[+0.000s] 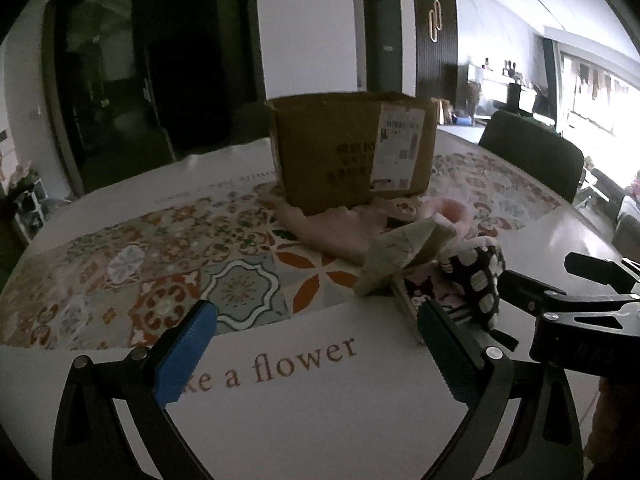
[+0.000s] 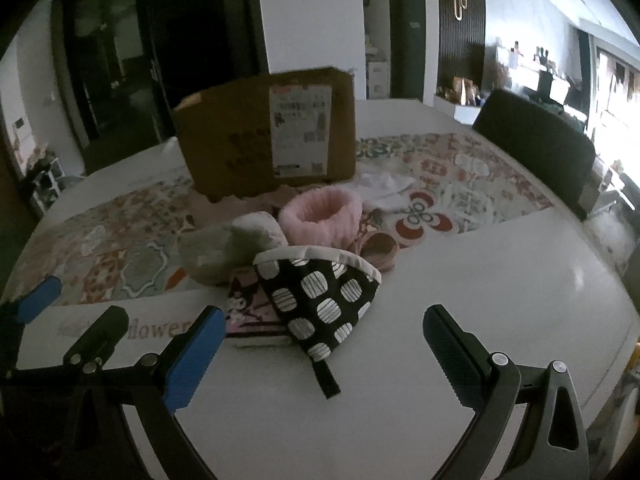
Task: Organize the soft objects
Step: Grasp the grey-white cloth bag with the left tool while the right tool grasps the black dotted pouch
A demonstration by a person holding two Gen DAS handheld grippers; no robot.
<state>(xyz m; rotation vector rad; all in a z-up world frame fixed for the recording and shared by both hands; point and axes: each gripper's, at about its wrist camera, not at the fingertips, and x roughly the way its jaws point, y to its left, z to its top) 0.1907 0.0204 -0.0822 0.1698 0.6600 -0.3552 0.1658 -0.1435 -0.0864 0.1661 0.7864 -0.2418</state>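
Note:
A pile of soft things lies on the table in front of a brown cardboard box. Nearest is a black pouch with white dots, lying on a pink cartoon-print cloth. Behind them sit a grey-green crumpled cloth, a fluffy pink band, a pink cloth and white cloth. My right gripper is open, just short of the dotted pouch. My left gripper is open over the white printed mat, left of the pile.
A patterned tile-print mat covers the table middle; a white mat with "flower" lettering lies at the near edge. Bare white tabletop stretches to the right. A dark chair stands at the far right side.

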